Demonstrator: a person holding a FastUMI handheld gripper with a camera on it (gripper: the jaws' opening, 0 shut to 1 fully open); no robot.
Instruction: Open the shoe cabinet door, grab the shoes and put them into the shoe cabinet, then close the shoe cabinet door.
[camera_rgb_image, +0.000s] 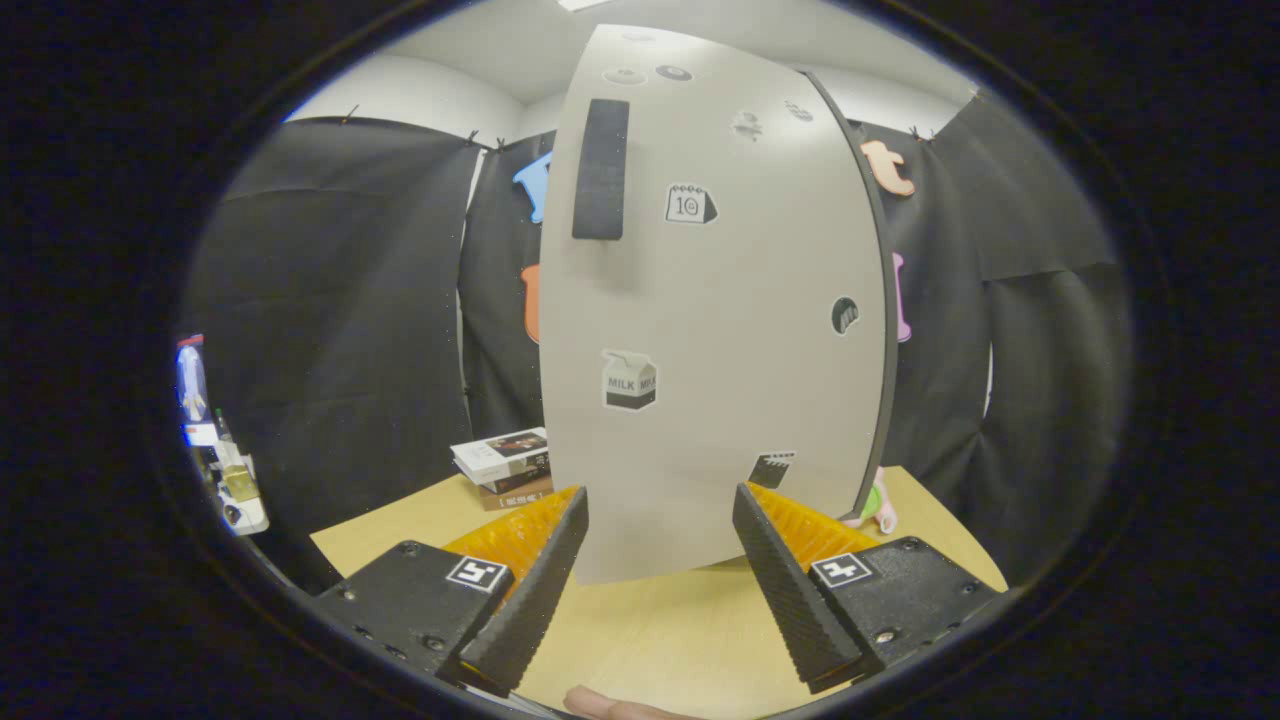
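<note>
The hand-held gripper (660, 520) has its fingers spread apart, gripping nothing, with the lower edge of the tall pale-grey sticker-covered shoe cabinet door (720, 330) just ahead between them. The cabinet stands on the light wooden worktop (650, 640); a small stack of books (505, 465) lies beside it near the worktop's far left edge.

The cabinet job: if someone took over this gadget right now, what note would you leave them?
Gripper: fingers open, spread before the lower edge of the door, not gripping it.
Door: pale panel with stickers, just ahead of the fingers, dark handle high up. Whether it is open or shut is hard to tell.
Shoes: none spotted. Books sit on the table behind the door.
Left: find the shoes, put them inside, close the door.
</note>
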